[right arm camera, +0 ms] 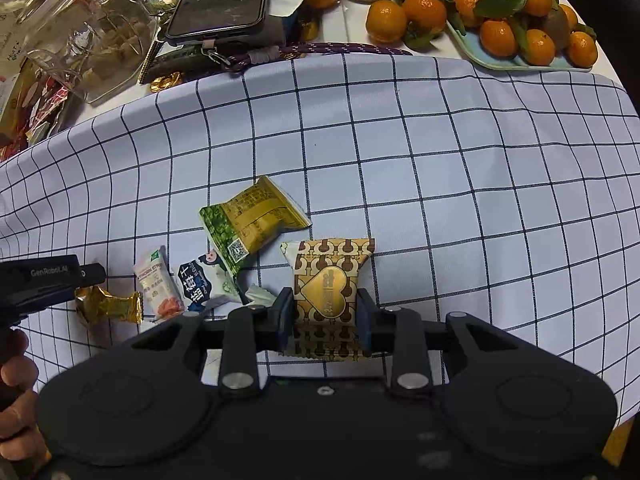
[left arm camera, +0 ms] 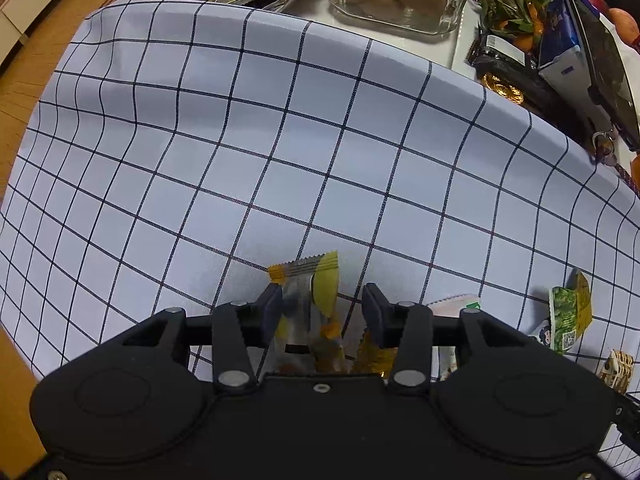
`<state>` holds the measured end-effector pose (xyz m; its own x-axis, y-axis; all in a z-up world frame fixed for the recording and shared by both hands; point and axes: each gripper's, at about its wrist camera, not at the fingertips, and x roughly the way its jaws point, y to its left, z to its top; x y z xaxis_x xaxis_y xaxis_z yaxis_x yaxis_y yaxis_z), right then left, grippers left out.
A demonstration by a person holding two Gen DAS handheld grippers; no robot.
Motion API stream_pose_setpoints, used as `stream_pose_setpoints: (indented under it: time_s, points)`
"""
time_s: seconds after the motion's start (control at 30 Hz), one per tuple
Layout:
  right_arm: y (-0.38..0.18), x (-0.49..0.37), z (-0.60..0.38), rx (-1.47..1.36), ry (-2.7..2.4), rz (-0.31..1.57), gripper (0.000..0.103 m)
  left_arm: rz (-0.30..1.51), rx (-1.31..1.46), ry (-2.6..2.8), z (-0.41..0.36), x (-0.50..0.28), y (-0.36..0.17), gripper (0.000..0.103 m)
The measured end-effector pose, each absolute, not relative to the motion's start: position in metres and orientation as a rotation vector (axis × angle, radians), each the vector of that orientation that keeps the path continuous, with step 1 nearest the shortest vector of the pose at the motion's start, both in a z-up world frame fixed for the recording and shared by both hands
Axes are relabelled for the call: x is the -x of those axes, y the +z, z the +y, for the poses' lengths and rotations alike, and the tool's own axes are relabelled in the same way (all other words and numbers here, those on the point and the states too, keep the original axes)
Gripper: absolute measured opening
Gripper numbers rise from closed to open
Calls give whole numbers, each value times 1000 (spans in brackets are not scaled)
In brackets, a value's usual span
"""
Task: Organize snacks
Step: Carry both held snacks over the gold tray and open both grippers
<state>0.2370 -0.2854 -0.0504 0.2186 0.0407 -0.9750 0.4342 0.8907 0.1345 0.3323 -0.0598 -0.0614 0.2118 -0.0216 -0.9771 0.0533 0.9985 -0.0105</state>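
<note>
Right hand-held gripper (right arm camera: 325, 314) clamps a crinkly gold-brown pillow packet (right arm camera: 330, 292); left hand-held gripper (left arm camera: 319, 312) gapes around a glossy yellow wrapper (left arm camera: 310, 292).

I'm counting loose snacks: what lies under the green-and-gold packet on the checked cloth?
The green-and-gold packet overlaps a white-and-blue packet, whose top corner it covers. Anything else beneath is hidden. The rest sits on the checked cloth.

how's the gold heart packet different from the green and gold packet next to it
The gold heart packet is clamped between the right tongs; the green and gold packet lies free on the checked cloth. The heart packet shows a brown pattern with a gold heart, the other green foliage and small print. Both are sealed single snack packets.
</note>
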Motion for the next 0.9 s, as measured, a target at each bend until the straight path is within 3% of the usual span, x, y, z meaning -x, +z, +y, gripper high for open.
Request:
stream_pose_setpoints:
  time_s: [0.5, 0.6, 0.9]
  points:
    - [-44, -231, -285, -420, -269, 1303, 32, 1417, 26, -79, -52, -322, -70, 52]
    - [-41, -231, -284, -409, -263, 1291, 32, 1422, 44, -70, -51, -328, -71, 45]
    - [-21, -221, -289, -413, -250, 1196, 32, 1289, 49, -110, -38, -319, -32, 44]
